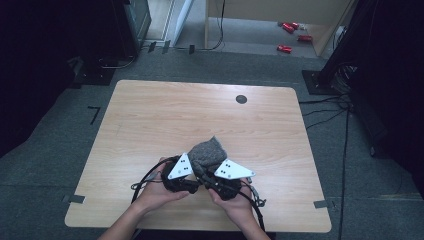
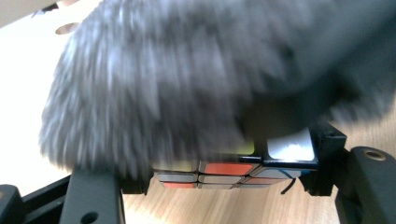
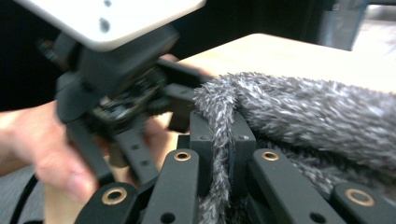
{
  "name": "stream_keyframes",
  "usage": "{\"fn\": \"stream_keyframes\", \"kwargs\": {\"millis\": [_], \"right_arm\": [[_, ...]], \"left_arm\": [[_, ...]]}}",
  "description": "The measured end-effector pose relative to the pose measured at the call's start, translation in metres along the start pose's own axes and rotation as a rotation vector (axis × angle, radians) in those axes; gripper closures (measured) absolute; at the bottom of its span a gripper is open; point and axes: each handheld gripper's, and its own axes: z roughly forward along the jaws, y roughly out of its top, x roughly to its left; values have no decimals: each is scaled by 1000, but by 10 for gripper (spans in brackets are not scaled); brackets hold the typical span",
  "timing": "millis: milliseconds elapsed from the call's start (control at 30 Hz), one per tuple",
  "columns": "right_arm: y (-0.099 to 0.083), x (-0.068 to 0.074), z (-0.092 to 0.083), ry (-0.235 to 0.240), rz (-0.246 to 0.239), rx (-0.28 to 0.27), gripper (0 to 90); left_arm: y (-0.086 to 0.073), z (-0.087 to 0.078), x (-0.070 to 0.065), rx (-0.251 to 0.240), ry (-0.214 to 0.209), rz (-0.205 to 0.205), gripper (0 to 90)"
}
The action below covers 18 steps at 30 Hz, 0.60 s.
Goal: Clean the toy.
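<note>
Grey fuzzy cloth [image 1: 207, 151] sits at the near-centre of the table [image 1: 150, 120], bunched into a lump. Its long axis runs from the grippers away toward the far edge, with a peaked corner pointing up and away from the person.

In the left gripper view the cloth [image 2: 154, 88] drapes over a twisty colour cube [image 2: 233, 170], covering most of it. Only the lower rows of stickers show: red, white and yellow-green. The top layer looks twisted slightly off the rest.

Left gripper [image 1: 186, 176]: jaws closed in on the cube, one black jaw at each side of it, cube lifted just above the wood. Grip looks firm, cube level.

Right gripper [image 3: 218, 154]: jaws pinched tight on a fold of the cloth [image 3: 299, 112], pads nearly meeting with the fuzzy edge squeezed between them. The rest of the cloth fans out to the right of that view.

Both grippers sit just beside each other at the near edge, tips pointing into the cloth from the person's side. Left hand [image 1: 159, 192] and right hand [image 1: 235, 202] wrap the gripper bodies.

On the floor beyond the table: a few red items [image 1: 291, 35], too small to identify.
</note>
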Motion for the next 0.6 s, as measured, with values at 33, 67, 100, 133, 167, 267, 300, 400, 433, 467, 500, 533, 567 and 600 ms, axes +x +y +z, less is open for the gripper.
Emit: {"fn": "stream_keyframes", "kwargs": {"millis": [33, 67, 100, 133, 167, 267, 300, 400, 433, 467, 500, 533, 567, 600], "right_arm": [[1, -5, -3, -20, 13, -9, 857], [1, -8, -5, -27, 23, -12, 858], [1, -10, -7, -32, 29, -13, 858], [0, -11, -7, -36, 34, -14, 858], [-1, -10, -7, -35, 32, -10, 858], [-3, 1, 0, -6, 6, 14, 857], [-3, 5, 2, 5, -9, 16, 856], [0, 7, 2, 11, -18, 12, 857], [2, 4, 0, 6, -9, 1, 858], [3, 1, -2, -7, 0, -7, 858], [3, -3, -5, -22, 13, -13, 859], [3, -6, -6, -30, 19, -16, 860], [2, -7, -7, -33, 27, -16, 859], [2, -7, -7, -32, 27, -13, 860]], "left_arm": [[0, 1, 0, -1, -1, 0, 351], [0, 1, 1, 3, -5, -4, 351], [0, 1, 1, 10, -9, -3, 351], [0, 1, 1, 15, -2, 3, 351], [0, 1, 0, 21, 12, 13, 350], [0, -1, -1, 17, 23, -6, 350], [0, -3, -1, 13, 19, -17, 350], [0, -6, 0, -4, -2, -35, 350], [0, -7, 0, -5, 2, -34, 350], [1, -7, 0, -1, 13, -33, 350], [1, -6, -1, 4, 21, -34, 350], [0, -6, -2, 6, 32, -33, 350], [0, -6, -2, 8, 36, -29, 349], [0, -6, -2, 7, 30, -29, 349]]}}
